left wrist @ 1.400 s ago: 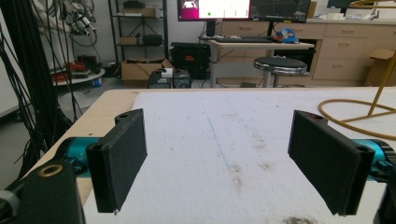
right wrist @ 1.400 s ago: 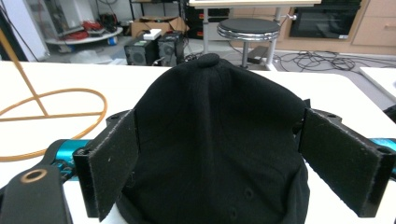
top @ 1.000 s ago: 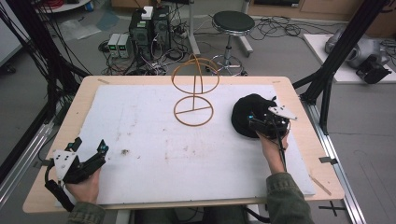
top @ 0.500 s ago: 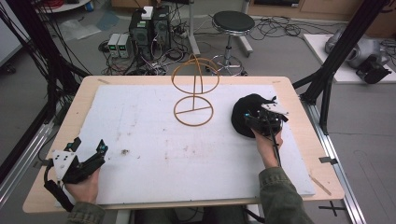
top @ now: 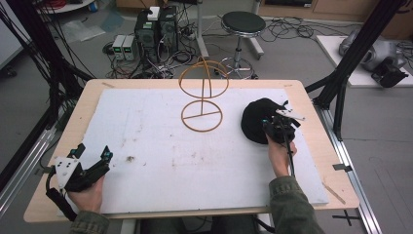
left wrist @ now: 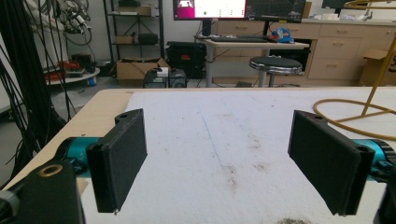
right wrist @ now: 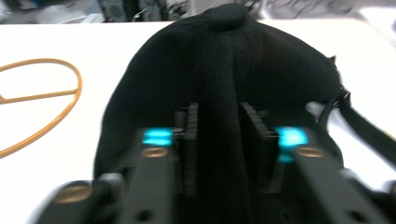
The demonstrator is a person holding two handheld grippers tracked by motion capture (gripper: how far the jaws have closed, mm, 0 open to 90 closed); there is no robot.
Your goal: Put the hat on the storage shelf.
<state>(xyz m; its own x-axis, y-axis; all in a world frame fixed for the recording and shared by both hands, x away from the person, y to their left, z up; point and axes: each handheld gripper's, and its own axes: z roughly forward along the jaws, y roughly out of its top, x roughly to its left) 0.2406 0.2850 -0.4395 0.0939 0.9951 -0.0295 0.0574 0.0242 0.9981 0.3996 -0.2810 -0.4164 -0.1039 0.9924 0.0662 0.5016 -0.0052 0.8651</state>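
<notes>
- The white mat (top: 160, 161) covers most of the wooden table (top: 311, 102); a wide bare stretch lies between the two hands.
- The left gripper (top: 90, 158) sits near the table's front-left corner, jaws spread wide over bare mat.
- The black cap (top: 255, 119) lies at the mat's right side, just right of the orange wire stand (top: 202, 97).
- The right gripper (top: 276, 127) pinches a ridge of the cap's fabric, which runs straight away between its jaws.
</notes>
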